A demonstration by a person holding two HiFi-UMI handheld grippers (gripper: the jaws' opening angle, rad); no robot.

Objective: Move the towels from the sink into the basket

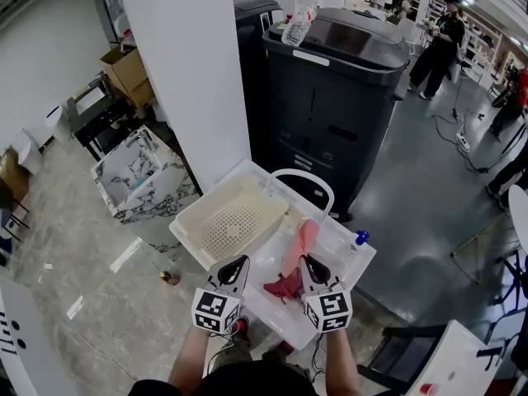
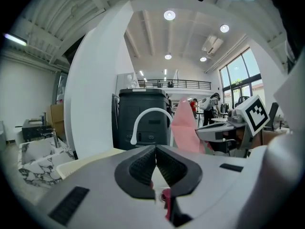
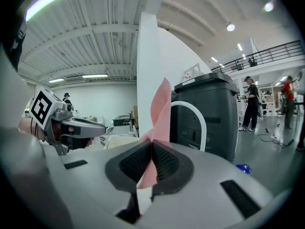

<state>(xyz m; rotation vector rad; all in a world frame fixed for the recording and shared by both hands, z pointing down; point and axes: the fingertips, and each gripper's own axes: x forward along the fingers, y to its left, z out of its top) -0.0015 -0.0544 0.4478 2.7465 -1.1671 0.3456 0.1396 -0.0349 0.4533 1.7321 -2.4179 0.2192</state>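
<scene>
A pale pink towel stands up from my right gripper, which is shut on it over the white sink; in the right gripper view the pink towel runs between the closed pads of the right gripper. Below and between the grippers lies a dark red cloth in the sink. My left gripper is shut, and in its own view the left gripper shows nothing between its pads. The cream perforated basket sits in the sink's left half.
A white arched faucet rises behind the sink. A tall black machine with a plastic bottle on top stands behind, beside a white pillar. A marble-patterned block is at left. A blue-capped item sits on the rim.
</scene>
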